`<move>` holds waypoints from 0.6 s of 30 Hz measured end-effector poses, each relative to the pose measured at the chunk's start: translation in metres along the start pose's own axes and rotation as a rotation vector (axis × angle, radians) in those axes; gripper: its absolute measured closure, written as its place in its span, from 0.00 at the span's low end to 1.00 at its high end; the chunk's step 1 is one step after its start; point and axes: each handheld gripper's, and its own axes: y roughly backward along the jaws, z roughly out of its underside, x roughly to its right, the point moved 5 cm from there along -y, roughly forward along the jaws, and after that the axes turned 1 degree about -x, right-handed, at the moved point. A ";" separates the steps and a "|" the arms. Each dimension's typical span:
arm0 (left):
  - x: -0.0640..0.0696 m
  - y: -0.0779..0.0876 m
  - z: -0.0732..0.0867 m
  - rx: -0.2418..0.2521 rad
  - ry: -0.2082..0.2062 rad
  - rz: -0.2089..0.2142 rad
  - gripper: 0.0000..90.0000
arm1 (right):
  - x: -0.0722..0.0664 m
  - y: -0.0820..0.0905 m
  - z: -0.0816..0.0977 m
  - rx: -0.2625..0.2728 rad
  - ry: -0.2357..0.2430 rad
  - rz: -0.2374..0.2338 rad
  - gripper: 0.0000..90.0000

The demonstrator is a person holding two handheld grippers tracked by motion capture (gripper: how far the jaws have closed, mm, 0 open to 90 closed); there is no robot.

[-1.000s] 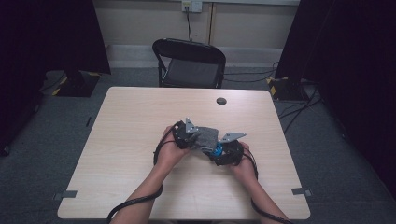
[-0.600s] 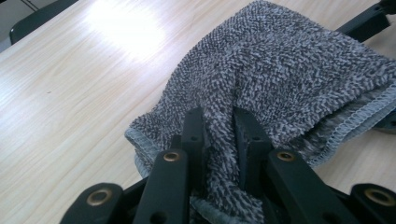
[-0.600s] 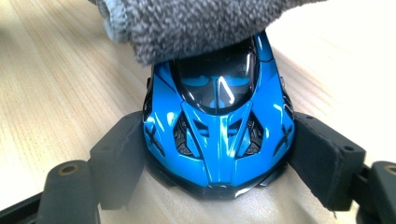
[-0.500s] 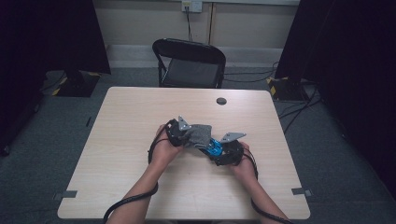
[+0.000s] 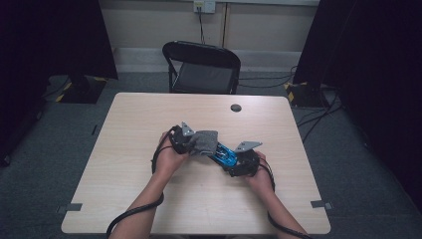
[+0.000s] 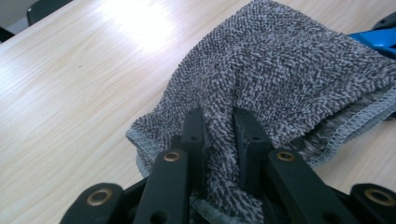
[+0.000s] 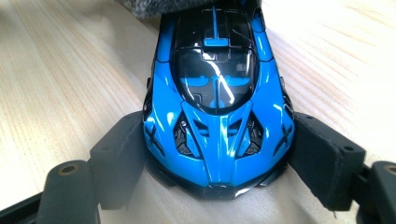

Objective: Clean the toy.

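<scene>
The left gripper (image 5: pixel 191 142) is sitting near the middle of the table (image 5: pixel 124 149), its jaws pinched tight on a fold of a grey cloth (image 5: pixel 204 141). In the left gripper view the two black jaws are standing close together with the cloth (image 6: pixel 280 79) bunched between them, and the rest of the cloth is spreading away from them over the wood toward a blue car (image 6: pixel 376 37) at the right edge. The right gripper (image 5: pixel 234 162) is lying just to the right of the left one, and its jaws are clamping the blue car (image 5: pixel 223 154) by its two sides. In the right gripper view the car (image 7: pixel 217 102) is resting on the table between the wide-set pads, which are pressing on its flanks, and its far end is lying under the edge of the cloth (image 7: pixel 163 5). From the high view, the cloth is covering the car's end nearest the left gripper. A chair (image 5: pixel 201 67) is standing beyond the table's far edge, and a small dark disc (image 5: pixel 235 107) is lying on the table near that edge, well apart from both grippers.
</scene>
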 end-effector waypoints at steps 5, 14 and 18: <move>-0.007 0.003 0.004 -0.009 0.007 -0.011 0.85 | 0.000 0.000 0.000 0.000 0.000 0.000 0.26; -0.021 0.009 0.012 -0.005 0.040 -0.034 0.85 | 0.000 0.000 0.000 0.000 0.000 0.000 0.26; -0.025 0.012 0.015 0.000 0.060 -0.041 0.85 | 0.000 0.000 0.000 0.000 0.000 0.000 0.26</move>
